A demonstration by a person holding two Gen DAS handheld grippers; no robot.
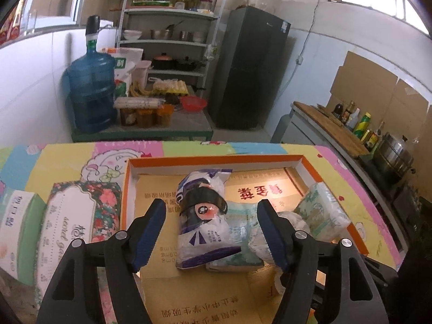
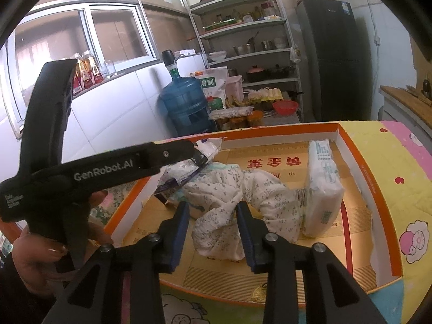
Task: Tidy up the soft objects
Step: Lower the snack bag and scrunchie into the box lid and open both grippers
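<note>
Orange-rimmed tray (image 1: 307,163) on the tabletop (image 1: 54,156). Left gripper (image 1: 210,232): jaws spread wide, clear of the purple-white packet (image 1: 199,232) lying mid-tray between them. Right gripper (image 2: 213,232): jaws part-spread either side of the floral cloth (image 2: 224,216), pads apparently not pressing it. A white pack (image 2: 321,186) stands near the tray's right wall.

Left wrist view: mounted behind its own jaws, tilted down, close over the orange-rimmed box (image 1: 307,162) on the worktop (image 1: 67,156), facing the shelf rack (image 1: 172,13) and fridge (image 1: 251,67) beyond.

Right wrist view: likewise behind and above its jaws, angled down, near the same box from further right, left gripper (image 2: 199,154) left of the jaws.

Shared: box, water jug (image 2: 185,102), shelf rack, fridge.
</note>
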